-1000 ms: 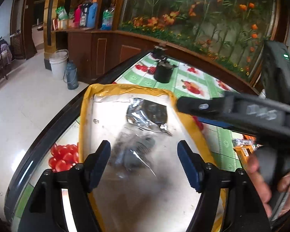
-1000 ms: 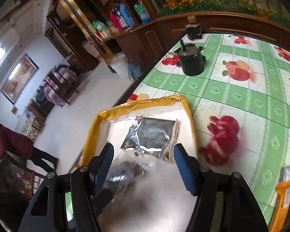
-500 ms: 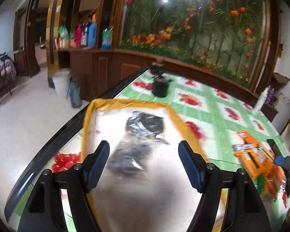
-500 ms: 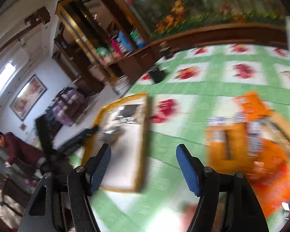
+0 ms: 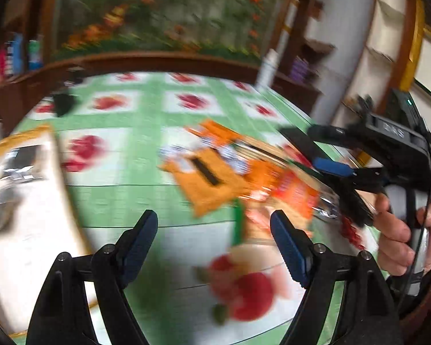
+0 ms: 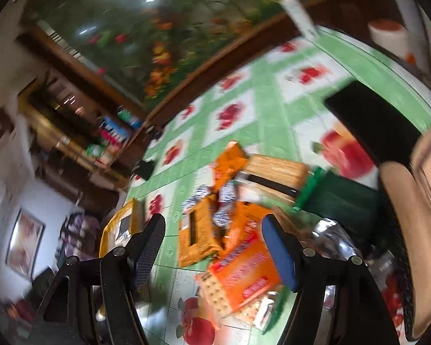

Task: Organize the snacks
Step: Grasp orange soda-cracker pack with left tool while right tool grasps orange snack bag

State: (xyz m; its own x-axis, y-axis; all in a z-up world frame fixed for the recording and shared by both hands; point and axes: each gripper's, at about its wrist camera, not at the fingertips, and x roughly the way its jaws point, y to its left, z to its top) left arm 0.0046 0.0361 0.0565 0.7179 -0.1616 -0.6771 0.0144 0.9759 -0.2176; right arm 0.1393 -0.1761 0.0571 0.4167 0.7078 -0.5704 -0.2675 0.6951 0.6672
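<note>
While a second ago both views looked straight down into the yellow-rimmed tray (image 5: 20, 201), we now find that tray pushed to the left edge of the left wrist frame and small at the lower left of the right wrist frame — both grippers have swung away from it toward the snack pile (image 5: 238, 178). Silver and clear packets lie inside the tray, so we judge that one delivery is finished and we are turning back for the next item.

Our left gripper (image 5: 215, 238) hangs over bare green-checked surface (image 5: 146, 132), its jaws opening with nothing between them. Our right gripper (image 6: 212, 241) stands with its jaws apart and empty too; in its view the orange packets (image 6: 244, 261) show through the gap, lying on the surface beyond, not gripped. In the left wrist view the right gripper and the hand (image 5: 402, 238) holding it sit at the right edge, just beside the pile.

The pile occupies the middle of both frames: orange wrappers, a cracker pack (image 6: 275, 172), small silver-wrapped pieces (image 6: 224, 198) and a dark green pack (image 6: 339, 198). Blur smears much of it, so we cannot tell which piece is being aimed at — only that most of the sorting is still ahead.
</note>
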